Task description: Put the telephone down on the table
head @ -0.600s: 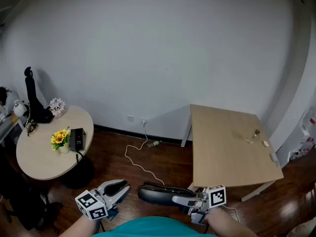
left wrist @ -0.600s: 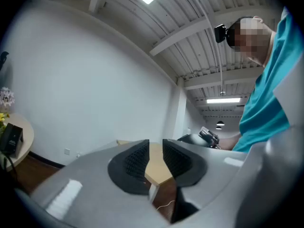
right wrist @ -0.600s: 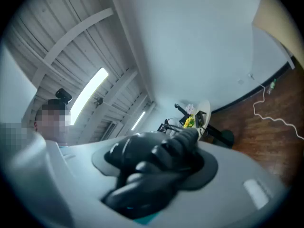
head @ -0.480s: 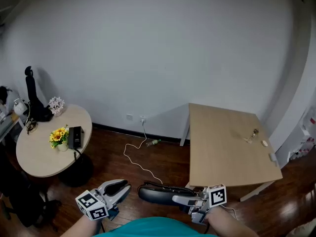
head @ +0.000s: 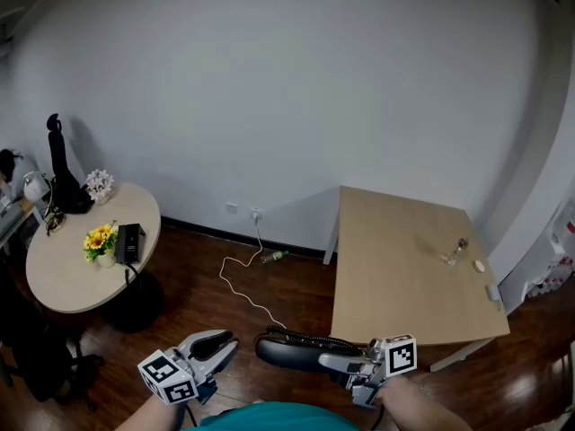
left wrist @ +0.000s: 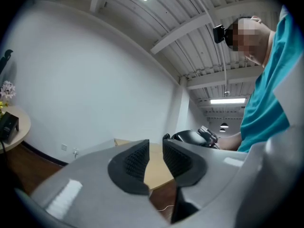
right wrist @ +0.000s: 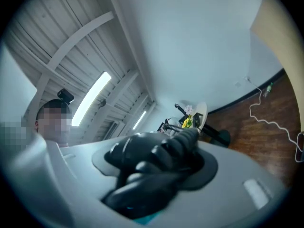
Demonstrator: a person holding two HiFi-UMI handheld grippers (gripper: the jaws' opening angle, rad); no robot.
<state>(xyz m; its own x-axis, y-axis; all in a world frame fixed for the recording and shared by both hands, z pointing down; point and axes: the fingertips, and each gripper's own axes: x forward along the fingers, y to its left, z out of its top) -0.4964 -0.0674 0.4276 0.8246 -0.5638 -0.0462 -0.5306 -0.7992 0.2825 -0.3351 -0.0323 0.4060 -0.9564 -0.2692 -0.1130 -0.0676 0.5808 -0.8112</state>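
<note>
The black telephone handset (head: 289, 352) lies level above the dark wood floor, its coiled cord running along its top. My right gripper (head: 331, 363) is shut on it, low in the head view just left of the wooden table's near corner. In the right gripper view the handset (right wrist: 152, 167) fills the space between the jaws. My left gripper (head: 223, 341) hovers to the left of the handset, apart from it. Its pads (left wrist: 134, 159) stand almost together with nothing between them. The rectangular wooden table (head: 404, 268) stands ahead on the right.
A round table (head: 63, 281) at the left carries yellow flowers (head: 97, 239), a black device (head: 128, 241) and a black lamp. A white cable (head: 243, 290) trails over the floor from a wall socket. A small glass object (head: 452, 251) sits near the wooden table's far right edge.
The view has shifted: the round table and the wooden table both sit a little further left in the picture. Both grippers keep their places, with the handset still in the right one.
</note>
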